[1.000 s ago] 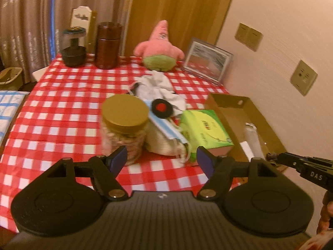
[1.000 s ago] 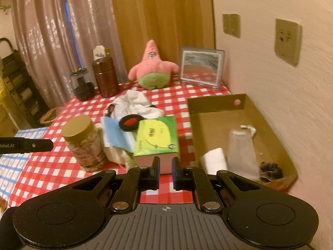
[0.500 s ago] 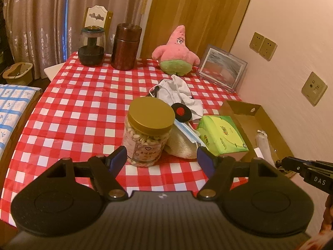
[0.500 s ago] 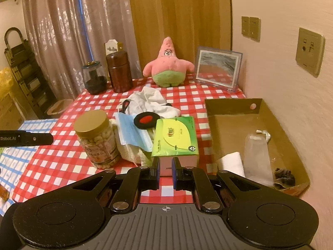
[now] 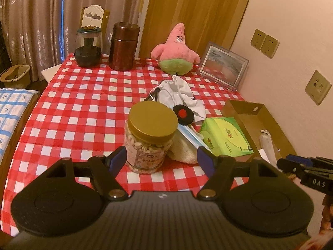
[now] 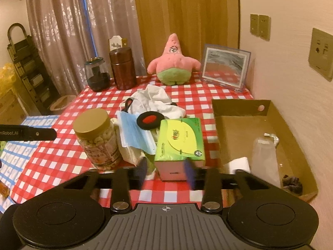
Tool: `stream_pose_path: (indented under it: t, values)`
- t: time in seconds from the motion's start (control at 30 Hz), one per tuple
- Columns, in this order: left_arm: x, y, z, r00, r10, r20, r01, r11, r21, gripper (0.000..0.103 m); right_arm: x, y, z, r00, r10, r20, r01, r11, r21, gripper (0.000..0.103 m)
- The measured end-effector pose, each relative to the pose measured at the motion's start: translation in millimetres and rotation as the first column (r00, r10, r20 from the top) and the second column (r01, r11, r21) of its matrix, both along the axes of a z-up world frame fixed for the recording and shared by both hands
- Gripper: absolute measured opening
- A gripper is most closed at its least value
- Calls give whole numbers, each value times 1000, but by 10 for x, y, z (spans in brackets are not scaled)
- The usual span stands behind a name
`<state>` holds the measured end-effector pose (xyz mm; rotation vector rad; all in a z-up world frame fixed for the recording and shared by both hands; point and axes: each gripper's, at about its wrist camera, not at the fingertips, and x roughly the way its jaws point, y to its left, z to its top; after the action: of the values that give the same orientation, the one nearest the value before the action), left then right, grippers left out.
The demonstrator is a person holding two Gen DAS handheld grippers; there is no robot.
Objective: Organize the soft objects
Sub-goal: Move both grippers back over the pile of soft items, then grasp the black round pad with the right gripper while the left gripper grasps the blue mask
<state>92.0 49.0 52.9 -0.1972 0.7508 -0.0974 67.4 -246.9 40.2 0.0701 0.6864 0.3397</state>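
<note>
Crumpled white cloth (image 6: 155,100), pleated blue mask (image 6: 133,133), boxy tissue pack (image 6: 180,139).

Dim, warm amber room light, soft shadows.
Fisheye bends the edges; the right gripper's blue-padded fingertips (image 6: 142,169) smear with motion blur.

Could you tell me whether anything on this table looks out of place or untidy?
Yes: the soft things sit in a loose heap mid-table. A blue face mask drapes crookedly over a pale bundle beside the nut jar, under a crumpled white cloth. Nothing looks spilled or broken.
</note>
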Motion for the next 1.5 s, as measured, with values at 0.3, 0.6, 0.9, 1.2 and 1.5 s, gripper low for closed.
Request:
stream_pose_path:
  t: [0.3,0.6,0.9,1.2,1.5]
  values:
    - [224,76,-43,1000,-3,-10,4,1000,20,72,211,138,-98,999,43,-15,-43,999,-10,51]
    - [530,116,-93,999,-37,-24,38,998,43,74,607,240,-113,997,82,-10,-82,996,-32,51]
    - [1055,118,-72,986,-156,-52,160,984,83,75,1234,420,-102,965,263,-1,-260,951,-169,54]
    - [1696,212,-91,946,-295,-135,311,942,123,75,1769,609,-230,867,497,-41,-486,823,-293,61]
    - [2312,213,-337,892,-374,-255,402,914,64,74,2218,790,-480,722,683,-112,-656,624,-425,61]
